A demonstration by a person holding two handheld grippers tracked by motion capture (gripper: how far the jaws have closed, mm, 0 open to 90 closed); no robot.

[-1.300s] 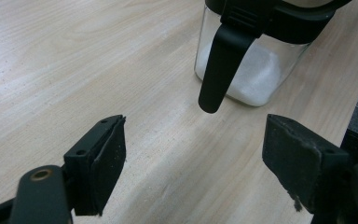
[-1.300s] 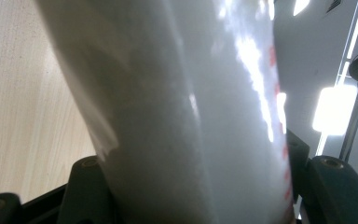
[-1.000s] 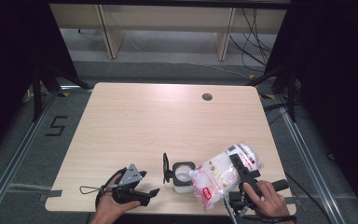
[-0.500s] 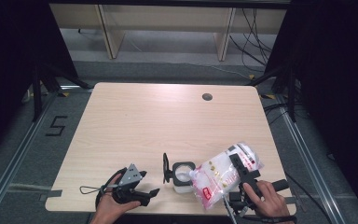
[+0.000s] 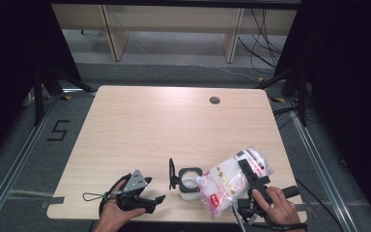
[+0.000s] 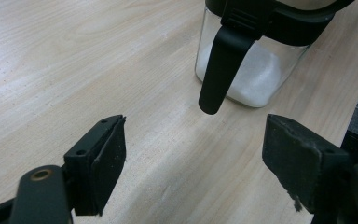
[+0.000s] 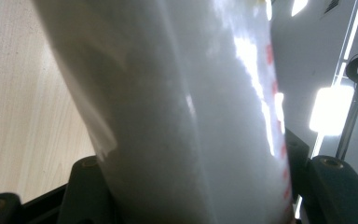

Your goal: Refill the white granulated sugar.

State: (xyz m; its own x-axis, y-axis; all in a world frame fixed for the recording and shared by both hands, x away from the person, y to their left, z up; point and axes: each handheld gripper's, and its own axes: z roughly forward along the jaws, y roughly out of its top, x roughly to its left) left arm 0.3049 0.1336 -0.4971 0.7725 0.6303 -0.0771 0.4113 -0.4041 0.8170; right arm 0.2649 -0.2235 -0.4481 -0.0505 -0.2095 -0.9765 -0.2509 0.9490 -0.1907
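In the lower middle of the high view a clear jar point(image 5: 189, 182) stands on the table point(image 5: 164, 130) near its front edge, its black lid point(image 5: 172, 174) flipped open to the left, a shallow layer of white granules lying in its bottom. The right gripper point(image 5: 249, 175), at the lower right of that frame, is clamped on a plastic bag point(image 5: 229, 181) of white granules, tilted so that its lower left corner sits over the jar's mouth; the right gripper view has the bag pressed between both fingers. The left gripper point(image 5: 150, 191), at the lower left, rests on the table with its fingers point(image 6: 103, 163) wide apart and nothing between them, pointing at the jar but apart from it. The pour looks under way, and the main risk is spillage: the bag's opening seems wider than the jar's mouth, so a steeper tilt or a slump of the contents could send granules over the rim and onto the table. Nothing steadies the jar, so a nudge from the bag could shift or tip it toward the near edge. The slick plastic could also slide in the fingers as the weight moves.
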